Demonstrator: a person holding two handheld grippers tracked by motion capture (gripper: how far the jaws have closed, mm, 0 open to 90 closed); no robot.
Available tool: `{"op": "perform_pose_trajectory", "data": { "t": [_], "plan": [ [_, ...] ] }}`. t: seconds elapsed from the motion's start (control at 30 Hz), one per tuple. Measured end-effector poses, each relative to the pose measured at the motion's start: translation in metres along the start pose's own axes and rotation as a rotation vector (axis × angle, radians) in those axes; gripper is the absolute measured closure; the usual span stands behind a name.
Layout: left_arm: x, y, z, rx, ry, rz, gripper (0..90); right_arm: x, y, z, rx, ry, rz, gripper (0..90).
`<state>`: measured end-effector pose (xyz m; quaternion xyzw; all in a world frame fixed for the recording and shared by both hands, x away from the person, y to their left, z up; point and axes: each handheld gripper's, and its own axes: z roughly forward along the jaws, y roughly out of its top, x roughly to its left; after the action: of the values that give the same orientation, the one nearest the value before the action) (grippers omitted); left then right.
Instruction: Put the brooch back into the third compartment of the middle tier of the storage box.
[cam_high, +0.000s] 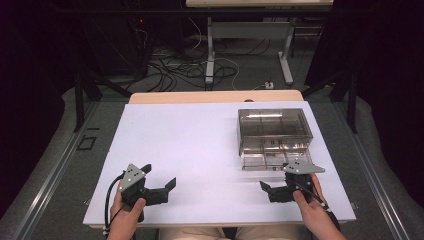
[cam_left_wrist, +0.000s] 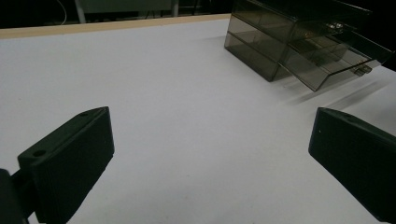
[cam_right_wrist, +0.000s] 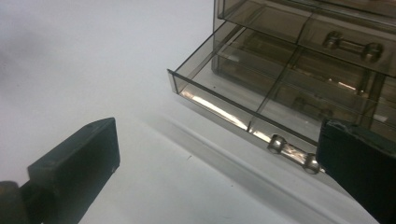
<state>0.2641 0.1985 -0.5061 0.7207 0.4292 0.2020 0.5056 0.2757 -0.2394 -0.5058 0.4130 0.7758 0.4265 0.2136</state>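
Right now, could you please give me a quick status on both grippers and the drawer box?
Left gripper open, empty. Right gripper open, near pulled-out bottom drawer. Drawer box on table. Path clear.

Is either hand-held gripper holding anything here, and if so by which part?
Nothing is held. The left hand-held gripper and the right hand-held gripper both have their jaws open over the bare white table. The open drawer is untouched.
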Motion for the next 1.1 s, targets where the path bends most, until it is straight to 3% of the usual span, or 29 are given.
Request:
{"op": "perform_pose_trajectory", "data": {
  "t": [0.07, 0.2, 0.4, 0.7, 1.1],
  "plan": [
    [0.0, 0.0, 0.0, 0.001, -0.001, 0.0, 0.3, 0.002, -0.001, 0.001, 0.014, 0.008, -0.003, 0.0],
    [0.001, 0.0, -0.001, 0.01, -0.006, 0.005, 0.3, 0.006, -0.004, 0.002, -0.017, 0.013, 0.006, 0.0],
    [0.001, 0.0, -0.001, 0.011, -0.006, 0.008, 0.3, 0.011, -0.008, 0.004, -0.037, 0.024, -0.026, 0.0],
    [0.001, 0.0, -0.001, 0.014, -0.005, 0.016, 0.3, 0.017, -0.014, 0.008, -0.031, 0.053, -0.054, 0.0],
    [0.002, 0.0, -0.001, 0.014, -0.007, 0.009, 0.4, 0.019, -0.019, 0.011, -0.012, 0.074, -0.051, 0.9]
  ]
}}
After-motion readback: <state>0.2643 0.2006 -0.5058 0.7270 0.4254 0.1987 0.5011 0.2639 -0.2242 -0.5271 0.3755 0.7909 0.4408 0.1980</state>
